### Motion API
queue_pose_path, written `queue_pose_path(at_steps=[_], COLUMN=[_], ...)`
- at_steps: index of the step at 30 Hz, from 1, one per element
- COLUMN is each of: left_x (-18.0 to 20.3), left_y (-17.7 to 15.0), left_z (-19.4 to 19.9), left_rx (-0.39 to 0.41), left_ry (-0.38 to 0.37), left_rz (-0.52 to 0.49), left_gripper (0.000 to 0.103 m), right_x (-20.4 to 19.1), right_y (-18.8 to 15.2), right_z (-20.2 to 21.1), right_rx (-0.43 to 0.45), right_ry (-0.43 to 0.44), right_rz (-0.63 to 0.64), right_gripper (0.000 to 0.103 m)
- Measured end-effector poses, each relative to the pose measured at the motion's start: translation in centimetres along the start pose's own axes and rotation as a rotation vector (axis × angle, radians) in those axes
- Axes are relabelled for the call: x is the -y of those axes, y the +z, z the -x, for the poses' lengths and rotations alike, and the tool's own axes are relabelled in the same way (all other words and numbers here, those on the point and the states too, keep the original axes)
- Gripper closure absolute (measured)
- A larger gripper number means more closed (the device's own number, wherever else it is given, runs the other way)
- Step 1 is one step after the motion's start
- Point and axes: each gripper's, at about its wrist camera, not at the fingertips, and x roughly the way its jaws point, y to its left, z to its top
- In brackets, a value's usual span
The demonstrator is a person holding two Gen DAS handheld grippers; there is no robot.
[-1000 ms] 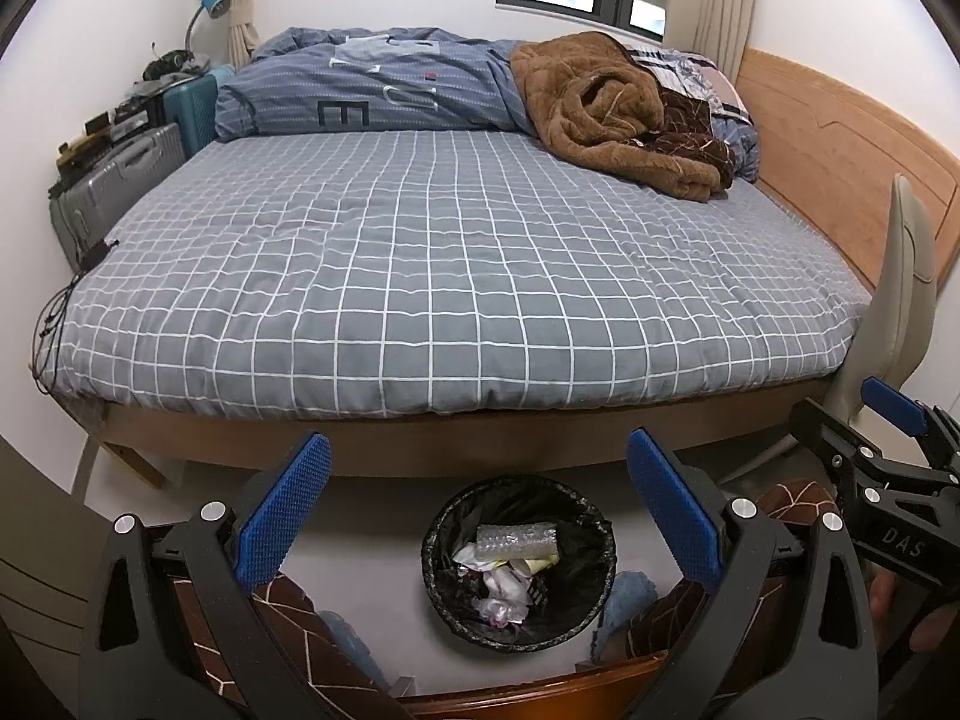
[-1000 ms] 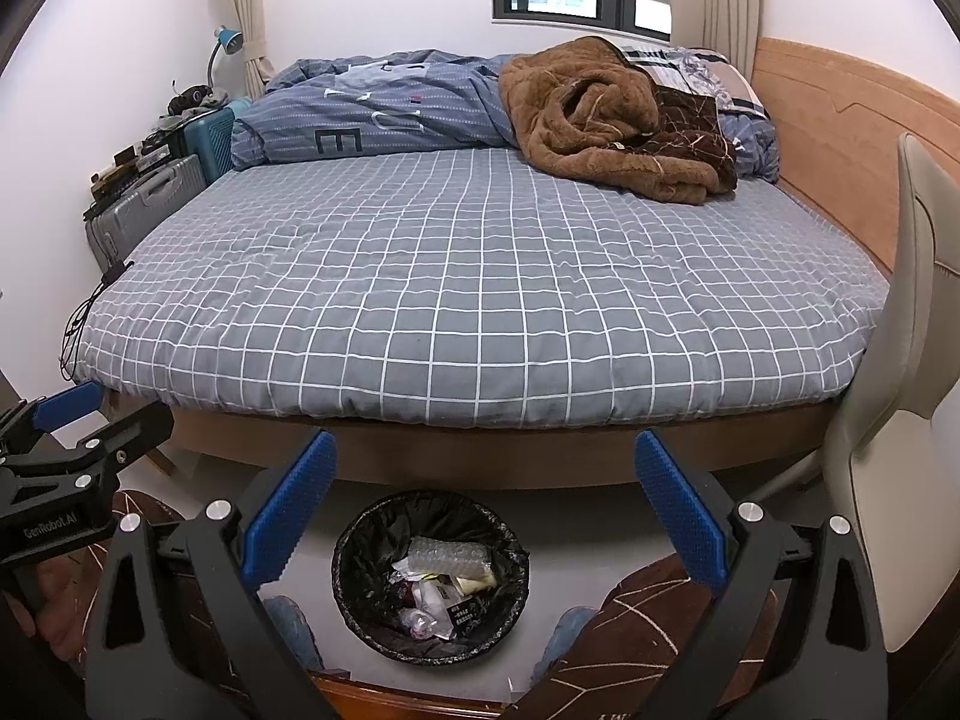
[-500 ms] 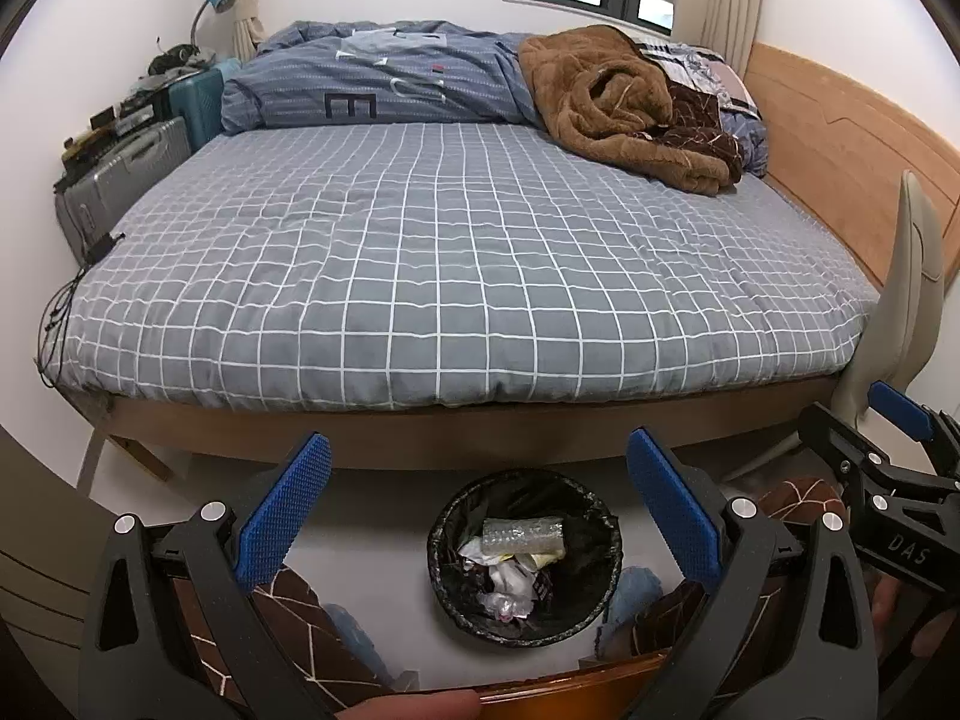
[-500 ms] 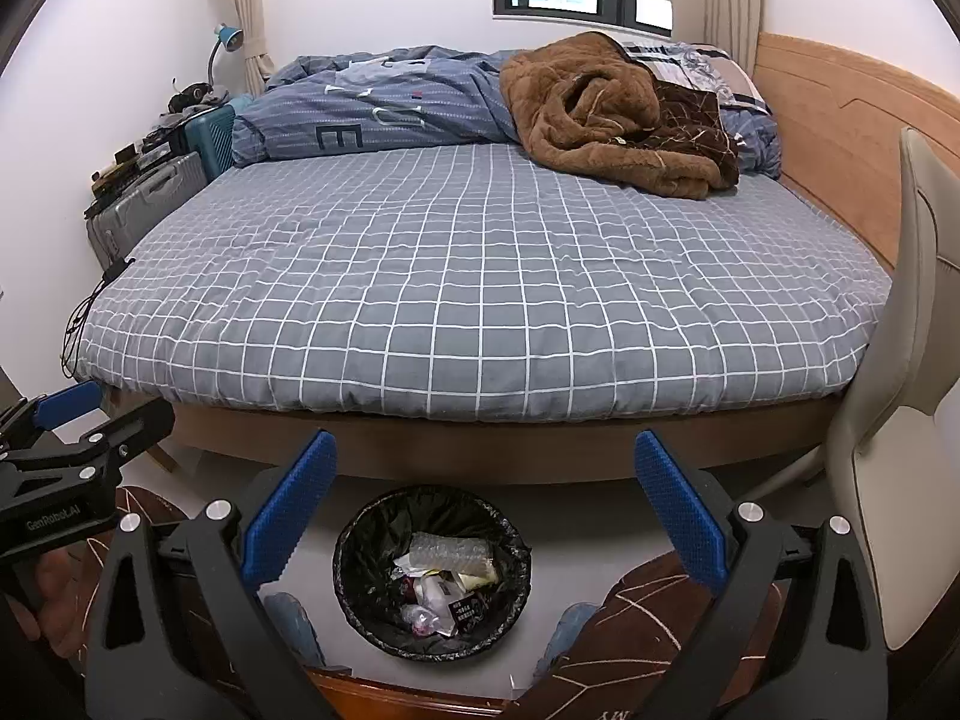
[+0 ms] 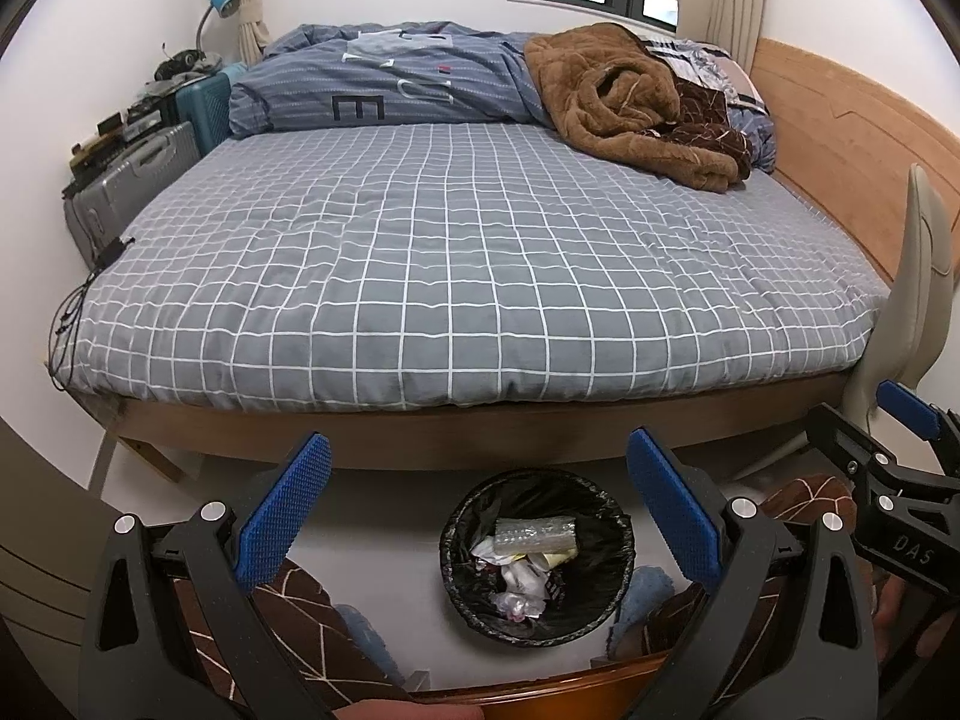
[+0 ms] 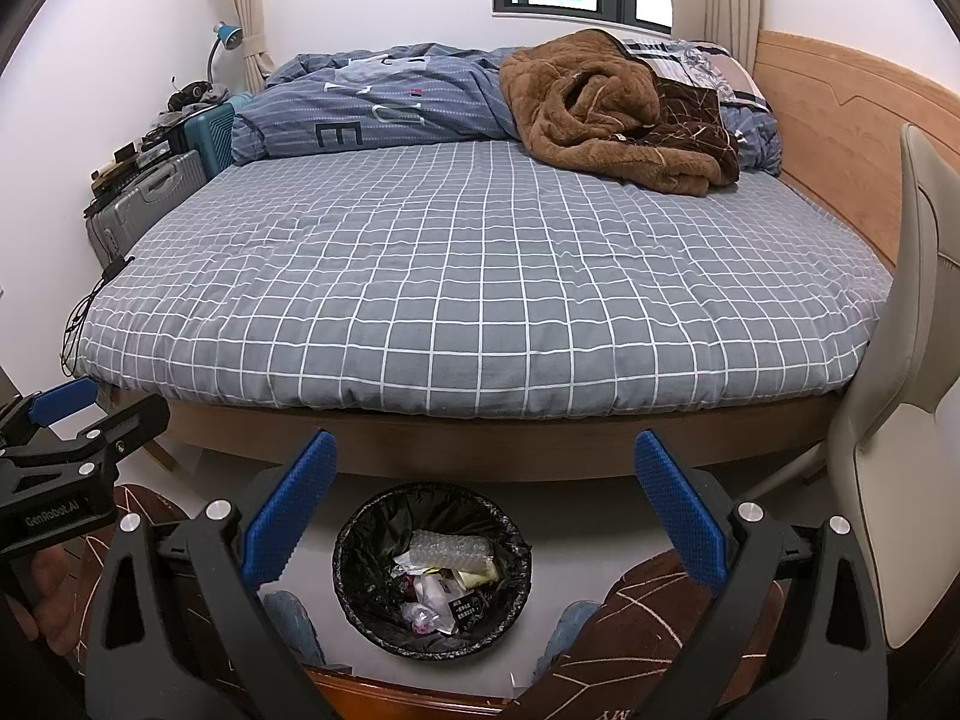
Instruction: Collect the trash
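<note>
A round bin with a black liner (image 5: 474,531) stands on the floor in front of the bed; it also shows in the right wrist view (image 6: 360,546). It holds a crushed clear plastic bottle (image 5: 534,533) (image 6: 447,549), wrappers and crumpled tissue. My left gripper (image 5: 477,501) is open and empty, held above the bin. My right gripper (image 6: 483,495) is open and empty, also above the bin. Each gripper shows at the edge of the other's view.
A large bed with a grey checked cover (image 5: 468,276) fills the room ahead. A brown blanket (image 5: 630,102) and a blue duvet (image 5: 390,78) lie at its far end. Suitcases (image 5: 132,180) stand left. A beige chair (image 6: 900,360) stands right. My legs and blue slippers flank the bin.
Both grippers have tilted slightly, so the bin sits a little lower and further right in the left view. Both stay open and empty.
</note>
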Motion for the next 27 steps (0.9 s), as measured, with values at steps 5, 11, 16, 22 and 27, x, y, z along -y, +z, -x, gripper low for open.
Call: queue_pose_path(at_steps=[5,11,16,22,27], left_x=[0.0,0.47,0.58,0.67,0.73], left_y=[-0.03,-0.11,-0.27,-0.16,-0.24], left_z=[-0.09,-0.23,-0.24,-0.28,-0.39], left_rx=[0.0,-0.005,-0.009,-0.01,-0.012], left_ry=[0.019,0.044,0.033,0.05,0.048], left_rz=[-0.004,-0.028,-0.032,-0.039,-0.041], left_gripper=[0.006,0.006,0.006,0.006,0.006], right_x=[-0.03,0.02,0.02,0.02,0.11], right_y=[-0.01,-0.03,-0.13,-0.1,-0.22], right_z=[0.0,-0.12,-0.18,-0.18,-0.34], right_rx=[-0.001,-0.004,-0.004,-0.005,-0.006], right_ry=[0.0,0.001,0.001,0.001,0.003], right_rz=[-0.001,0.0,0.0,0.0,0.002], right_gripper=[0.008,0.008,0.008,0.008,0.008])
